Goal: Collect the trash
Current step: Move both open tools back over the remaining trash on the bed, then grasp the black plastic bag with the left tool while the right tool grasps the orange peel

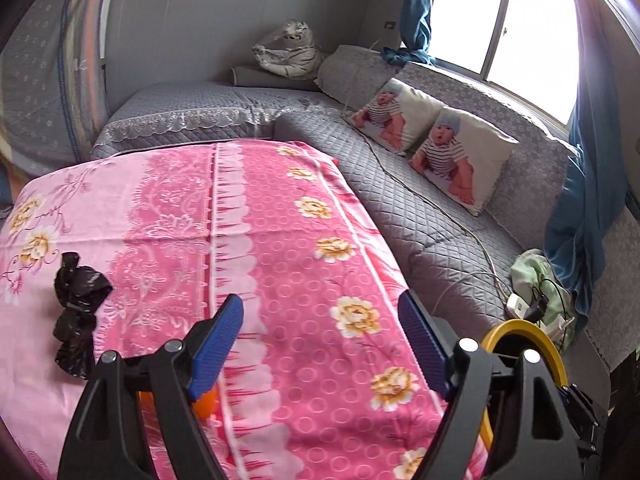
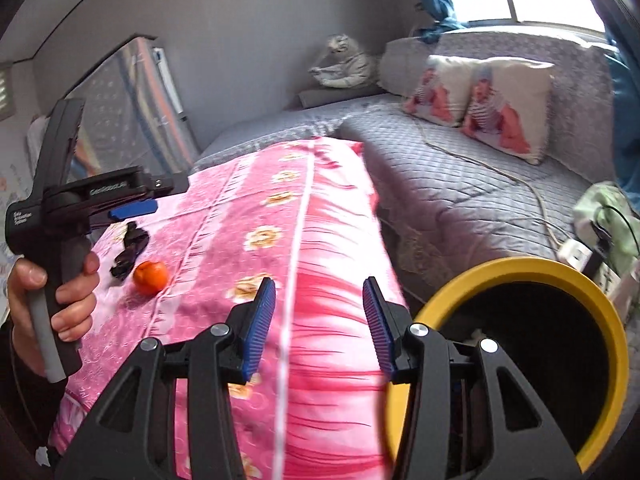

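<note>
A crumpled black plastic bag point(image 1: 76, 316) lies on the pink flowered cloth point(image 1: 280, 240) at the left; it also shows in the right wrist view point(image 2: 130, 250). An orange fruit or peel point(image 2: 150, 277) lies beside it, and shows partly behind my left finger point(image 1: 208, 402). A bin with a yellow rim point(image 2: 520, 266) stands to the right of the table, its edge in the left wrist view point(image 1: 532, 332). My left gripper point(image 1: 320, 340) is open and empty above the cloth, seen from the side in the right wrist view point(image 2: 134, 208). My right gripper point(image 2: 318, 326) is open and empty over the table edge.
A grey quilted sofa point(image 1: 420, 200) runs along the far and right sides with two baby-print cushions point(image 1: 432, 144) and a plush tiger point(image 1: 288, 50). A cable and power strip point(image 1: 520, 304) lie on the sofa near a green cloth. A window point(image 1: 500, 20) with blue curtains is behind.
</note>
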`<state>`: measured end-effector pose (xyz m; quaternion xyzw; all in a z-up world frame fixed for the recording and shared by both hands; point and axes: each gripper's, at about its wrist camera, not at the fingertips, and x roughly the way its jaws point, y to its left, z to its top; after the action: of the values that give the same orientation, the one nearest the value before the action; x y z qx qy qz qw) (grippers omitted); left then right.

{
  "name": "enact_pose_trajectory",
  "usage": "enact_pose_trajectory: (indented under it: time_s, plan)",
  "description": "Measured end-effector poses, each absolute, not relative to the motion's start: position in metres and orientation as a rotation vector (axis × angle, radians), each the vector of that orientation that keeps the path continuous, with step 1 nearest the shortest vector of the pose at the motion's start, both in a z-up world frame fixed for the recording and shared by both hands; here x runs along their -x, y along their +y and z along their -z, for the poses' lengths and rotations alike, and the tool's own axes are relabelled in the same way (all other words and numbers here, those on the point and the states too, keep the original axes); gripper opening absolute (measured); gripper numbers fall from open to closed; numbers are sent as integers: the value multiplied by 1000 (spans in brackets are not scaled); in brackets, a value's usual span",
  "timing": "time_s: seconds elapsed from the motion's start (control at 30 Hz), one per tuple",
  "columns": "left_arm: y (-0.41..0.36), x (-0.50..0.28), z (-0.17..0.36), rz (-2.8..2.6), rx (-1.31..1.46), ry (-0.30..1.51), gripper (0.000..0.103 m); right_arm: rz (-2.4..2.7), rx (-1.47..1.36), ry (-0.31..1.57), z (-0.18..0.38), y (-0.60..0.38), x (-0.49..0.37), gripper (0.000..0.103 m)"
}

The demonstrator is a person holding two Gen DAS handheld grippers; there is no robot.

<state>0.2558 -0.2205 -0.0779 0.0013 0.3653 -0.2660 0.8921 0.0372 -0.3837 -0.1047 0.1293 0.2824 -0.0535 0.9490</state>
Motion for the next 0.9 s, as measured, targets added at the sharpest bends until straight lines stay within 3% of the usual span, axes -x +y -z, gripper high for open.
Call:
enact_pose_trajectory:
  time_s: [0.37,0.77,0.9]
  plan:
    - [-70,-329,91,247,59,778,79,-268,-28,700,115,-244,-134,43]
    - [-32,-354,134,208,28,871,79,-290,115,753,129,-192,-185,69]
    - [-33,-362,141,212,28,892,79,-288,132,787,137,-189,-200,71]
